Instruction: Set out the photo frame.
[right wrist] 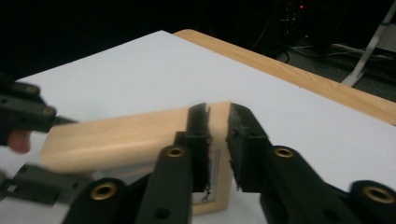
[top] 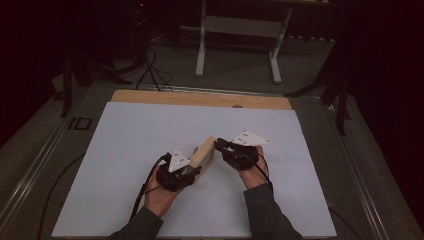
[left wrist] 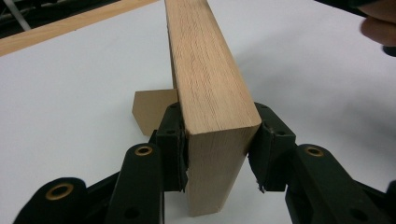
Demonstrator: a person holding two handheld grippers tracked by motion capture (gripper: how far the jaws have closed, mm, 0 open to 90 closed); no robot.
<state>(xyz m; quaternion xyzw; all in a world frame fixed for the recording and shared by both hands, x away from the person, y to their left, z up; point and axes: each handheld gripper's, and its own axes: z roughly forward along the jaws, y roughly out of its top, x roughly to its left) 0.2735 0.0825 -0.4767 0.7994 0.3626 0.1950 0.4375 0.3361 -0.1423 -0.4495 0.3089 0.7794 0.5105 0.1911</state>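
Observation:
A pale wooden block (top: pixel 204 152) lies slantwise at the middle of the white sheet, held at both ends. My left gripper (top: pixel 196 167) is shut on its near end. In the left gripper view the black pads (left wrist: pixel 172 144) press on both sides of the block (left wrist: pixel 205 70), which stands on edge and runs away from the camera. My right gripper (top: pixel 218 145) is at the far end. In the right gripper view its jaws (right wrist: pixel 218 135) stand narrow, with the end of the block (right wrist: pixel 121 135) pinched between the pads.
The white sheet (top: pixel 150 130) covers a wooden table whose bare far edge (top: pixel 200 98) shows. A small tan wooden piece (left wrist: pixel 149 109) sits just behind the block. Beyond the table are a white-legged frame (top: pixel 240 30) and floor cables (top: pixel 150 70).

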